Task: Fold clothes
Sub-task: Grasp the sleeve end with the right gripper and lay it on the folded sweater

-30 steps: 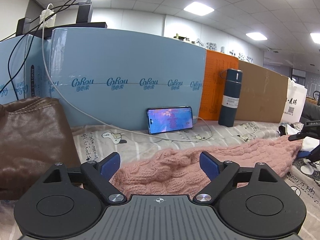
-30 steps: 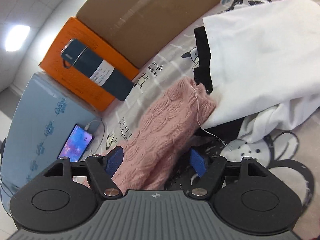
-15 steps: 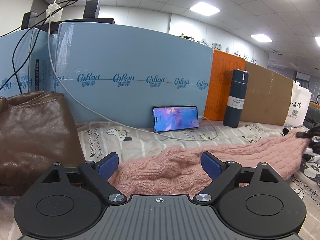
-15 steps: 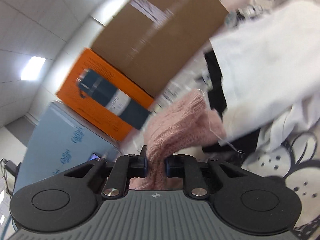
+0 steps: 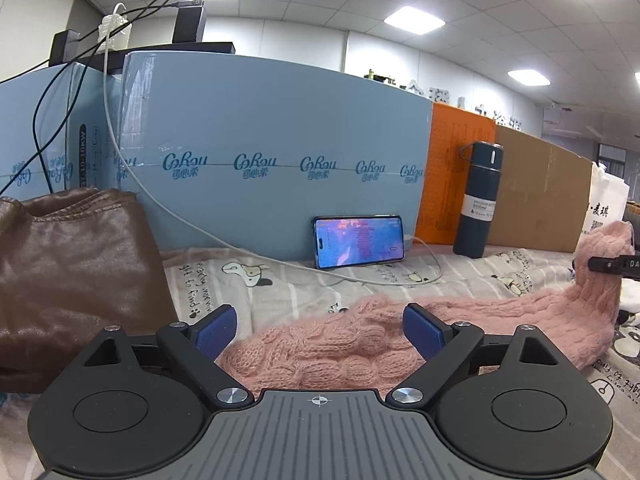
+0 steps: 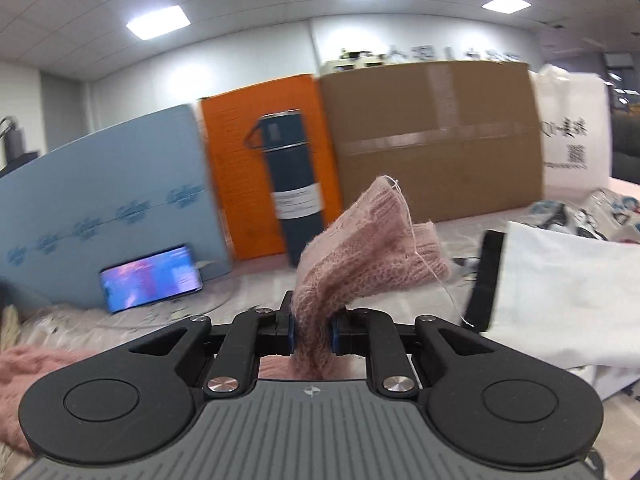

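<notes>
The right gripper (image 6: pixel 312 334) pinches one end of the pink sweater (image 6: pixel 360 256), its pads pressed on the knit and the cuff standing up above the jaws toward 12 o'clock. The left gripper (image 5: pixel 320 330) has its jaws spread wide, with the sweater lying on the bedsheet (image 5: pixel 280 280) between the pads but not squeezed. From there the knit runs toward 3 o'clock and lifts at the far end. A phone (image 5: pixel 358 242) leans at 12, a flask (image 5: pixel 478 200) at 1, a brown bag (image 5: pixel 76 268) at 9
</notes>
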Demonstrator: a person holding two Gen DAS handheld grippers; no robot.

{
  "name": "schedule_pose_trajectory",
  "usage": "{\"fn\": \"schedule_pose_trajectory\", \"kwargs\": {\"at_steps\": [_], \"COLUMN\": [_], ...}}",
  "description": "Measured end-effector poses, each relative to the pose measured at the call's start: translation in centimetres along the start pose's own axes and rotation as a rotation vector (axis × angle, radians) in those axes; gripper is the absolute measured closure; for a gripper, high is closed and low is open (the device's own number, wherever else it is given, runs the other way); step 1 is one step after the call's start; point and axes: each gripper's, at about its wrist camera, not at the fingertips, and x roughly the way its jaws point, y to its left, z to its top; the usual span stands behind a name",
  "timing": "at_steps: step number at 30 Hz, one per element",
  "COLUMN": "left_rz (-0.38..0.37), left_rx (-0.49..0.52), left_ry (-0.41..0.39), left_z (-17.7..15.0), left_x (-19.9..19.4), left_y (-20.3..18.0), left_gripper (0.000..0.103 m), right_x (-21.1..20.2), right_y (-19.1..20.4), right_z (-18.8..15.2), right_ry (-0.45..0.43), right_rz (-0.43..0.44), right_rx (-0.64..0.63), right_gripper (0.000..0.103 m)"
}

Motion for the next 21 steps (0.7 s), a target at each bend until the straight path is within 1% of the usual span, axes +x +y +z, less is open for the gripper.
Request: {"fn": "schedule_pose_trajectory", "kwargs": {"at_steps": [3, 6, 9, 13, 14, 15, 16, 19, 21], "left_rz": [-0.007, -0.021, -0.026, -0.03, -0.03, -0.031, -0.031, -0.034, -0.036], "left_rx": [0.002, -0.001, -0.006, -0.009, -0.009, -0.009, -0.009, -0.012, -0.013], "left_ry": [0.0, -0.004, -0.003, 0.0, 0.001, 0.002, 0.003, 0.005, 0.007], "left_z": [0.0, 0.0, 0.0, -0.1, -0.1, -0.1, -0.1, -0.1, -0.1], "left_x": [-0.1, -0.2, -0.2, -0.2, -0.1, -0.1, -0.1, -0.1, 0.0], "left_y": [-0.1, -0.1, -0.1, -0.1, -0.1, -0.1, -0.1, -0.1, -0.1], "left_gripper": [0.011, 0.011, 0.011, 0.01, 0.01, 0.01, 0.01, 0.01, 0.01], "right_x": [0.0, 0.5, 0.9, 1.2, 1.1, 0.8, 0.6, -0.3, -0.9], "right_y": [2.9, 5.3, 7.2, 9.2, 9.8, 10.3, 10.7, 11.8, 12.4], "right_z": [-0.5, -1.3, -2.4, -3.0, -3.2, -3.4, -3.5, -3.8, -4.0], "right_ry": [0.018, 0.068, 0.106, 0.13, 0.13, 0.129, 0.129, 0.129, 0.13], "right_rz": [0.052, 0.094, 0.133, 0.169, 0.176, 0.183, 0.197, 0.24, 0.271], "right_rx": [-0.087, -0.156, -0.224, -0.277, -0.295, -0.308, -0.315, -0.334, -0.34], "right_gripper": [0.087, 0.085, 0.08, 0.063, 0.061, 0.056, 0.049, 0.04, 0.036]}}
